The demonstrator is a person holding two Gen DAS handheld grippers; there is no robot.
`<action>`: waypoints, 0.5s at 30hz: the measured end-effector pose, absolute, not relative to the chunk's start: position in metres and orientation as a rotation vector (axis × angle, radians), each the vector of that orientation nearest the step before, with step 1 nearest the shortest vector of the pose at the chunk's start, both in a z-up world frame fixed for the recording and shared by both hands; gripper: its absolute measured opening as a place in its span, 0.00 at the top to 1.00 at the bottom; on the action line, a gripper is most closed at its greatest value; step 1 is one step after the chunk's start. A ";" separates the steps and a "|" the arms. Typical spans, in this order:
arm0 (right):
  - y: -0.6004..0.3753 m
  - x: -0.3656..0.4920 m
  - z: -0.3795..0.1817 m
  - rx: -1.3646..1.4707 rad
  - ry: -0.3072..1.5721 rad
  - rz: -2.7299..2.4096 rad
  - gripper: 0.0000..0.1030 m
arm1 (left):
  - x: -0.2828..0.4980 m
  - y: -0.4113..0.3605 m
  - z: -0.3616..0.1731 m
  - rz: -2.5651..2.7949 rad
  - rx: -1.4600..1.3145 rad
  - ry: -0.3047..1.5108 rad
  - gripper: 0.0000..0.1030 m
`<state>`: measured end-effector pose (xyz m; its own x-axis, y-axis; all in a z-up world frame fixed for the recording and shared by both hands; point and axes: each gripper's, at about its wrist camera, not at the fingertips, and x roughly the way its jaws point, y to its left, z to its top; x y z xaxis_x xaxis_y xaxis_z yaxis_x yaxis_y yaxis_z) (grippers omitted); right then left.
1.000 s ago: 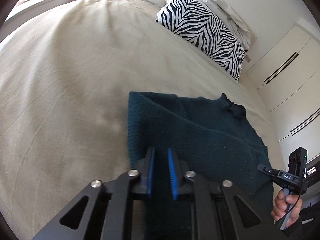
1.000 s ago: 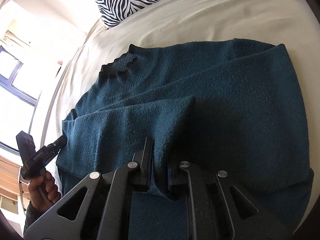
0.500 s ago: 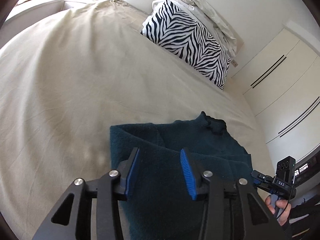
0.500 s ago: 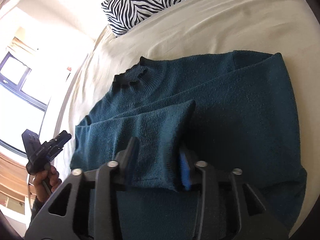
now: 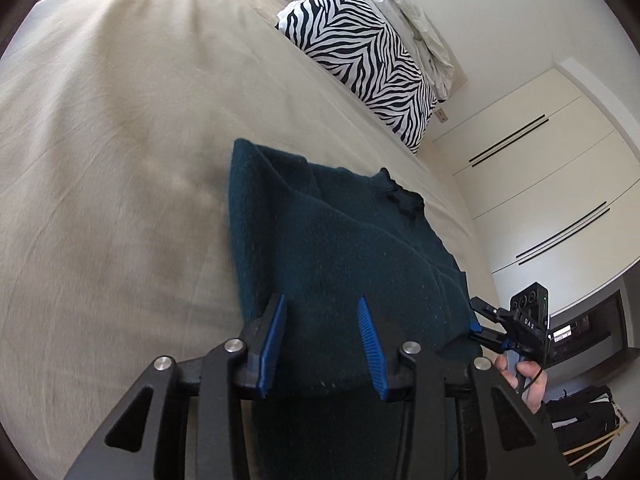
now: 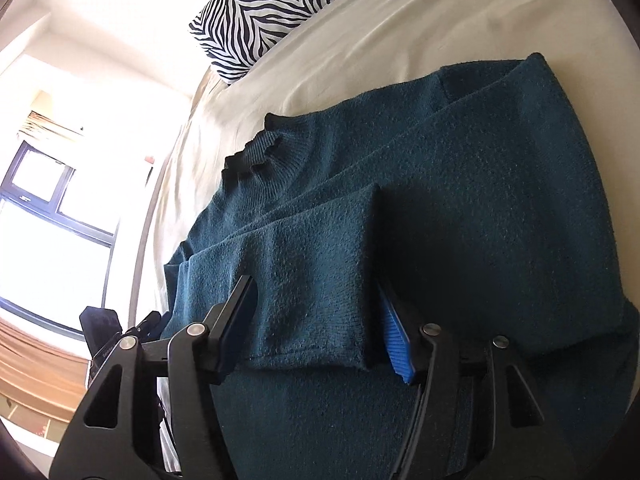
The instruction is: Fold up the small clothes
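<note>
A dark teal knit sweater (image 5: 332, 240) lies flat on the beige bed (image 5: 120, 128), sleeves folded in over its body. It also shows in the right wrist view (image 6: 480, 200), with its ribbed collar (image 6: 260, 152) toward the pillow. My left gripper (image 5: 322, 308) is open and empty, its blue pads over the sweater's near edge. My right gripper (image 6: 316, 296) is open, straddling the cuff end of a folded sleeve (image 6: 312, 280) without gripping it. The right gripper also shows at the right of the left wrist view (image 5: 500, 328).
A zebra-striped pillow (image 5: 360, 52) with a crumpled pale sheet behind it sits at the bed's head. White wardrobe doors (image 5: 560, 184) stand to the right. A bright window (image 6: 48, 216) is on the far side. The bed's beige cover stretches to the left.
Both grippers have opened and let go of the sweater fabric; the sleeve now lies flat on the body. Both have pulled back slightly toward the near hem.
</note>
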<state>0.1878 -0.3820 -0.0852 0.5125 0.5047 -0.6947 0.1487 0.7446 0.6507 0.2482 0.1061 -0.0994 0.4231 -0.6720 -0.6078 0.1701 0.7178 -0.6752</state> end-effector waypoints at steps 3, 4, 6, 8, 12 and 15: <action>-0.380 0.178 -0.087 0.719 1.031 0.237 0.44 | 0.231 0.106 -0.097 -0.581 -0.549 1.001 0.60; -0.381 0.175 -0.088 0.721 1.032 0.234 0.44 | 0.226 0.105 -0.097 -0.582 -0.527 1.003 0.61; -0.383 0.169 -0.089 0.728 1.030 0.230 0.44 | 0.218 0.101 -0.098 -0.585 -0.475 1.012 0.61; -0.384 0.164 -0.088 0.726 1.031 0.222 0.44 | 0.213 0.099 -0.098 -0.583 -0.426 1.020 0.61; -0.388 0.156 -0.076 0.708 1.025 0.199 0.44 | 0.206 0.102 -0.095 -0.550 -0.378 1.035 0.61; -0.389 0.150 -0.062 0.708 0.988 0.213 0.43 | 0.200 0.104 -0.085 -0.520 -0.350 1.020 0.61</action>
